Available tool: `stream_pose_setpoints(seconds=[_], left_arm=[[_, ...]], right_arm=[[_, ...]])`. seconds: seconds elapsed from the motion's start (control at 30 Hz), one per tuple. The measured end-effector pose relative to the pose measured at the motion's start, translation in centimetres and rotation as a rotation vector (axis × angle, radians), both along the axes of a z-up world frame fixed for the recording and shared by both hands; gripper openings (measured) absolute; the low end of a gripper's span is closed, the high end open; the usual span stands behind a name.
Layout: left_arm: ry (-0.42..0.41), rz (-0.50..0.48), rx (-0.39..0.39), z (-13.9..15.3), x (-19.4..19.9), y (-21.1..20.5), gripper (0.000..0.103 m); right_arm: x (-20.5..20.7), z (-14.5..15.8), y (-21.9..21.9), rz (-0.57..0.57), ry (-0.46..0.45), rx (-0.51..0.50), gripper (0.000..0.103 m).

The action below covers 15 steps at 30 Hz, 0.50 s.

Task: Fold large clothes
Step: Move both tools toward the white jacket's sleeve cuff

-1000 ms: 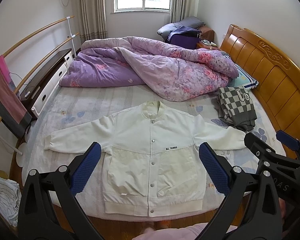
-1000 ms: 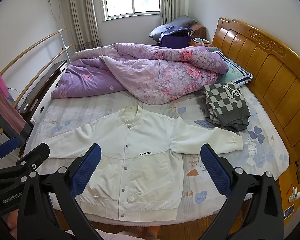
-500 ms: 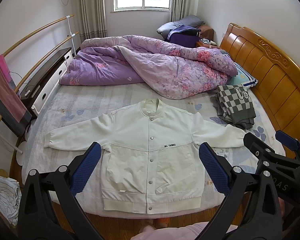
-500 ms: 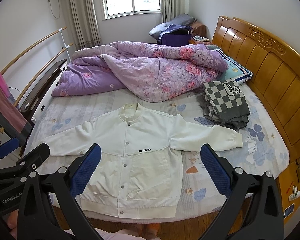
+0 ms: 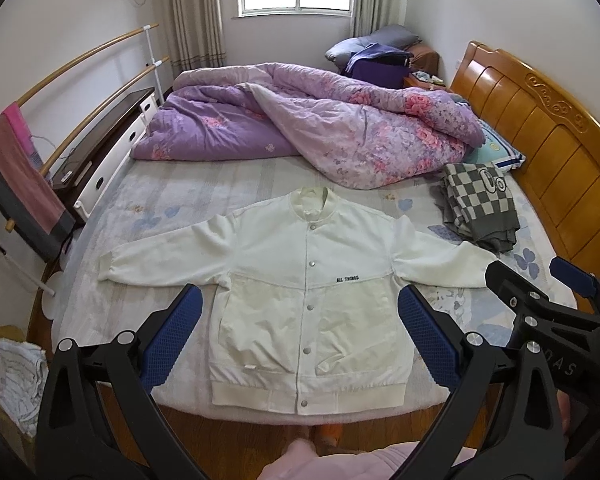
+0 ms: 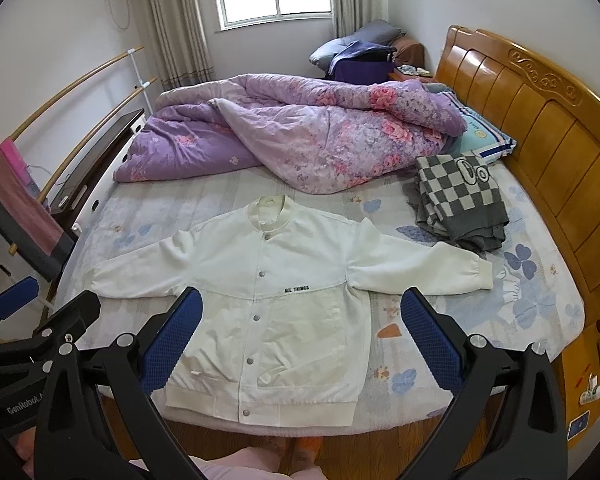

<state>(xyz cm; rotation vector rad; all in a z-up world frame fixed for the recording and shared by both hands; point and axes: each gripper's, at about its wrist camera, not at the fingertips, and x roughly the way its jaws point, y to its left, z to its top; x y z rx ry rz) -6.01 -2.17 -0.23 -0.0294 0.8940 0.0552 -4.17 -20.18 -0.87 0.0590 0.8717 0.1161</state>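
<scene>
While both tools hang above the foot of the bed (image 5: 168,196), we hold the left hand-held gripper (image 5: 298,334) with its blue pads spread wide and nothing between them; the right hand-held gripper (image 6: 300,332) is spread equally wide and likewise grips nothing. We take the white jacket (image 5: 304,292) as the landmark. It lies flat on the bed sheet, front side up, snaps closed, collar pointing toward the far wall and both sleeves stretched out sideways. Its ribbed hem rests at the near edge of the mattress, closest to us. Beyond the collar of the jacket lies a crumpled purple quilt (image 5: 320,128), apart from it. Just past the jacket's right sleeve sits a folded grey checkered garment (image 6: 458,200), near the cuff; we cannot tell whether the two touch. Farther out on that same side stands the wooden headboard (image 6: 540,120). Beyond the jacket's left sleeve, off the bed, a wooden rail rack (image 5: 80,92) carries a pink towel (image 5: 16,156). In the left view, the right hand-held gripper appears at the frame edge beside the jacket's right cuff.
</scene>
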Motion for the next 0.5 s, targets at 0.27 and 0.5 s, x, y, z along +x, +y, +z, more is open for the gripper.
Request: stream_pose_setpoints(seconds=[0.27, 0.5], left_arm=[[0.063, 0.111, 0.020, -1.0, -2.6, 1.4, 0.098], [0.153, 0.214, -0.046, -3.0, -4.6, 4.8, 0.098]], right_arm=[[-0.1, -1.2, 2.0, 0.135, 0.054, 0.027, 0.096], [-0.1, -3.0, 5.3, 0.269, 0.117, 0.037, 0.096]])
